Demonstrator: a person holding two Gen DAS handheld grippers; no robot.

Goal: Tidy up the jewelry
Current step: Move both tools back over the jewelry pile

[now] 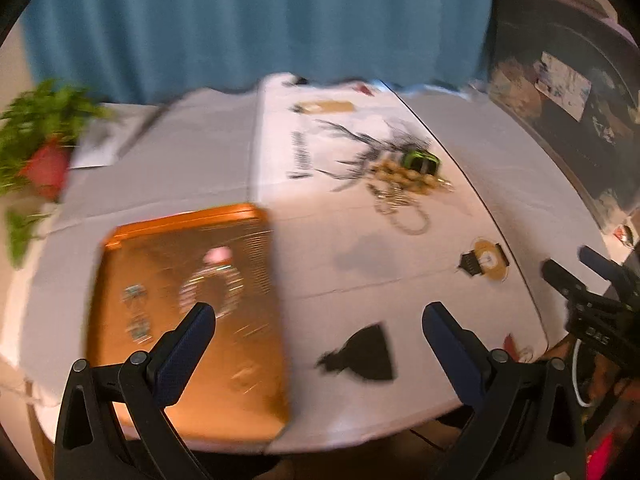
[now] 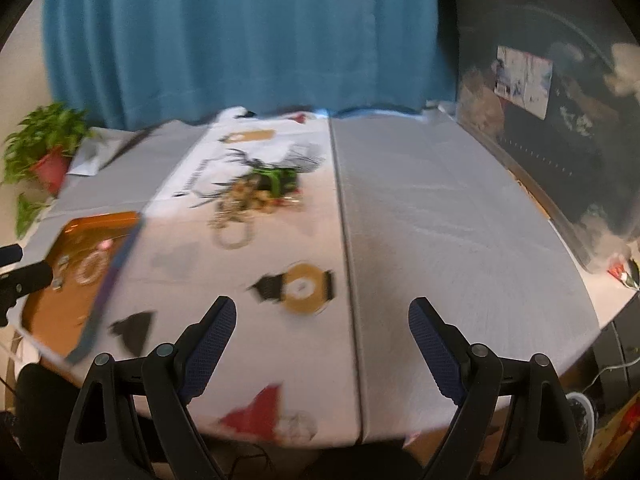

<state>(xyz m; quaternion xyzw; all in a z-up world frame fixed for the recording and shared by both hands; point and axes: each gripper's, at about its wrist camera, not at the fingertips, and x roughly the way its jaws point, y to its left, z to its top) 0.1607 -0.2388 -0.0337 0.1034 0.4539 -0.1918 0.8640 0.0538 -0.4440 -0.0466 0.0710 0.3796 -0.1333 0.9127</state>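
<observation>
An orange tray [image 1: 240, 380] lies at the table's front left and holds a beaded bracelet [image 1: 212, 288], a pink piece and small earrings. A heap of gold jewelry [image 1: 404, 184] with a green-and-black item [image 1: 420, 160] lies farther back on the white cloth. My left gripper [image 1: 318, 316] is open and empty, above the tray's right edge. My right gripper [image 2: 322, 312] is open and empty above the front of the table. The tray [image 2: 48, 312] and the heap [image 2: 244, 200] also show in the right wrist view. Both views are blurred.
A potted plant [image 1: 40, 148] stands at the back left. A blue curtain [image 2: 240, 40] hangs behind the table. A dark cluttered cabinet [image 2: 560, 140] is on the right. The white cloth [image 2: 440, 240] has printed figures. The right gripper shows at the left view's right edge [image 1: 580, 280].
</observation>
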